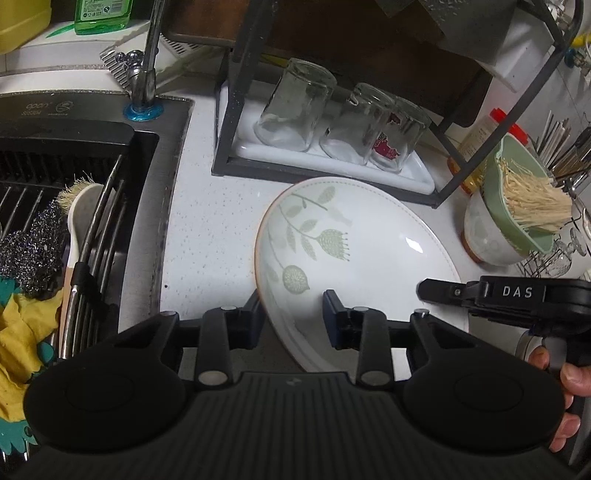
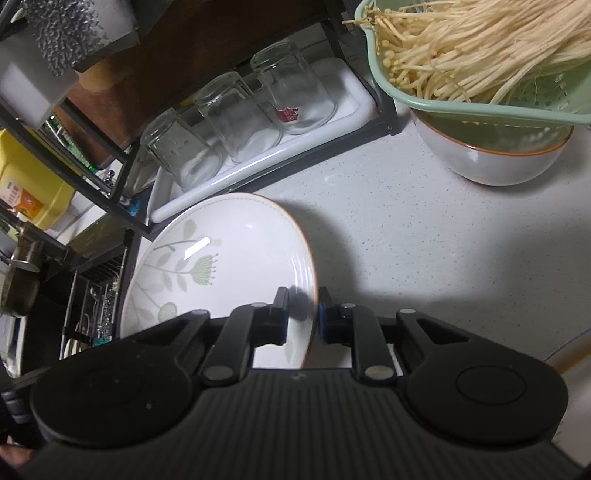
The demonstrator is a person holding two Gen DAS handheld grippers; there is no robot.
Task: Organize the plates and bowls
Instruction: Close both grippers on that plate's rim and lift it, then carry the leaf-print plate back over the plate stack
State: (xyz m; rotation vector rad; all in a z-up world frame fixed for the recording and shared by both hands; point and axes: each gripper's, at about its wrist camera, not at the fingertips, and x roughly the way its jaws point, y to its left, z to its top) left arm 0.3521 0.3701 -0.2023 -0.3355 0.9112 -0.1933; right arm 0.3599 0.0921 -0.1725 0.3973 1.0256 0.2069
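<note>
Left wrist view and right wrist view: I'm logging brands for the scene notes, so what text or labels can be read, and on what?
"DAS": white letters on the right gripper.
Sink rim: printed logo, upside down, not legible.
Green bottle label: too small.
Glass red sticker: blurred.
Yellow container orange label: blurred.
Red-capped bottle label: unreadable.

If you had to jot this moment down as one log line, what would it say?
left gripper: straddling plate rim, pads not pressing | right gripper: shut on plate's opposite rim | plate: on counter beside glasses
</note>
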